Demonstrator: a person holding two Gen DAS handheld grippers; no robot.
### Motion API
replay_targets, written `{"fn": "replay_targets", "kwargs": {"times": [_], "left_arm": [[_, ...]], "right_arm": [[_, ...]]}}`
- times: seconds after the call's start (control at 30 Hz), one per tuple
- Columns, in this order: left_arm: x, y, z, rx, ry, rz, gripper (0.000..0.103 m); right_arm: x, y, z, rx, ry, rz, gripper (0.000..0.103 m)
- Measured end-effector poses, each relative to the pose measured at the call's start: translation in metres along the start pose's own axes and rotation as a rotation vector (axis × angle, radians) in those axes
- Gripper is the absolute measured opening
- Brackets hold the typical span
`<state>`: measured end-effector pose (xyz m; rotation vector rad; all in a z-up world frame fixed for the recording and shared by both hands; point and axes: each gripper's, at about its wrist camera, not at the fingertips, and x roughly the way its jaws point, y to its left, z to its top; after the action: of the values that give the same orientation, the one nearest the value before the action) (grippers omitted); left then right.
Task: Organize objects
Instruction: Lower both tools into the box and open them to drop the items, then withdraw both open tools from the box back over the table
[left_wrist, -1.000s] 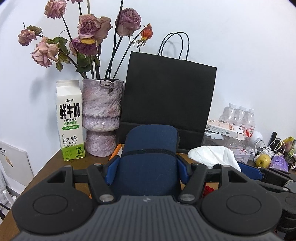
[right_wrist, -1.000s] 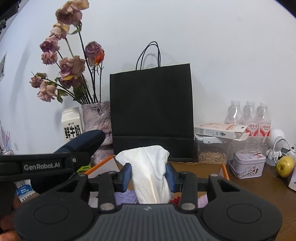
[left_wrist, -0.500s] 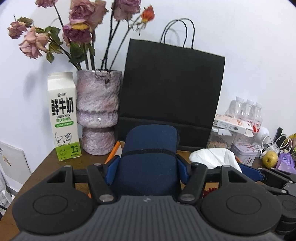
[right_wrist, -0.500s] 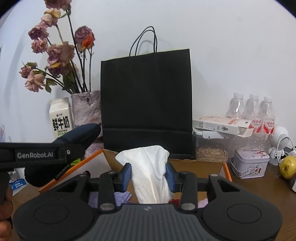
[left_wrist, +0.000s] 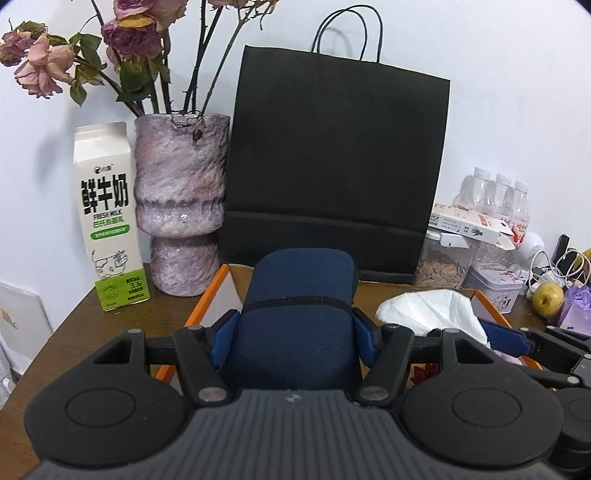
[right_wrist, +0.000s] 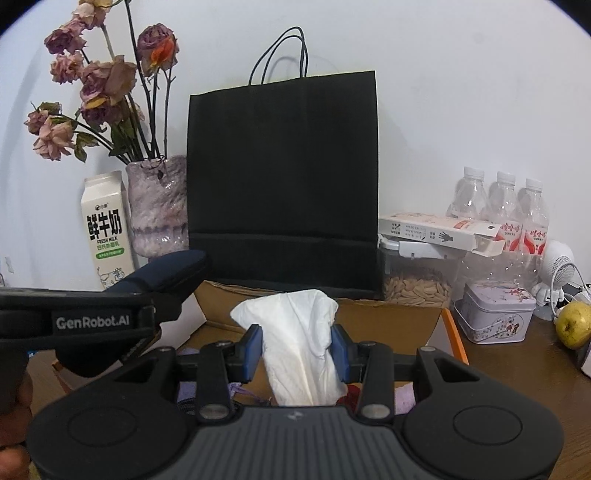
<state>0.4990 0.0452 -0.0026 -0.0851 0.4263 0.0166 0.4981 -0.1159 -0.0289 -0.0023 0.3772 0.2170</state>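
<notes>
My left gripper (left_wrist: 293, 338) is shut on a dark blue zippered case (left_wrist: 299, 302), held above an open cardboard box with orange-edged flaps (left_wrist: 210, 291). My right gripper (right_wrist: 297, 350) is shut on a crumpled white cloth (right_wrist: 295, 332), held above the same box (right_wrist: 384, 321). The case and left gripper also show at the left of the right wrist view (right_wrist: 162, 277). The white cloth shows at the right of the left wrist view (left_wrist: 432, 310). Purple and red items lie inside the box (right_wrist: 402, 398), mostly hidden.
A black paper bag (left_wrist: 332, 170) stands behind the box. A milk carton (left_wrist: 107, 218) and a vase of dried roses (left_wrist: 181, 206) stand at the left. At the right are water bottles (right_wrist: 502, 210), a jar of seeds (right_wrist: 417, 280), a tin (right_wrist: 495, 314) and a green fruit (right_wrist: 574, 325).
Both grippers have moved down and closer to the box, each still holding its object; the background has risen in both views.
</notes>
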Motion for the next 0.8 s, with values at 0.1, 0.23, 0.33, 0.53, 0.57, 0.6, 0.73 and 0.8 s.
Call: {"fn": "replay_targets", "kwargs": {"times": [0.1, 0.23, 0.33, 0.53, 0.57, 0.6, 0.73, 0.8], "left_arm": [[0.002, -0.003, -0.001, 0.010, -0.006, 0.009, 0.066], [-0.003, -0.001, 0.000, -0.010, -0.038, 0.019, 0.103], [-0.009, -0.001, 0.001, -0.004, -0.072, 0.018, 0.103], [-0.008, -0.003, 0.000, 0.001, -0.059, 0.014, 0.103], [-0.008, -0.003, 0.001, -0.001, -0.059, 0.014, 0.103], [-0.008, -0.002, 0.001, -0.002, -0.059, 0.015, 0.103], [-0.011, -0.002, 0.001, -0.009, -0.058, 0.019, 0.103], [-0.014, 0.001, 0.002, -0.018, -0.048, 0.016, 0.103]], "right_arm": [[0.003, 0.000, -0.001, -0.002, 0.012, -0.006, 0.040], [0.004, -0.002, -0.002, 0.006, 0.021, -0.012, 0.060], [0.004, -0.006, -0.003, 0.030, 0.025, -0.032, 0.087], [0.004, -0.016, -0.003, 0.088, 0.030, -0.039, 0.103], [0.004, -0.016, -0.003, 0.089, 0.031, -0.040, 0.103], [0.004, -0.016, -0.003, 0.090, 0.032, -0.042, 0.103], [0.003, -0.017, -0.002, 0.092, 0.040, -0.040, 0.103], [0.002, -0.017, -0.001, 0.097, 0.045, -0.037, 0.103]]}}
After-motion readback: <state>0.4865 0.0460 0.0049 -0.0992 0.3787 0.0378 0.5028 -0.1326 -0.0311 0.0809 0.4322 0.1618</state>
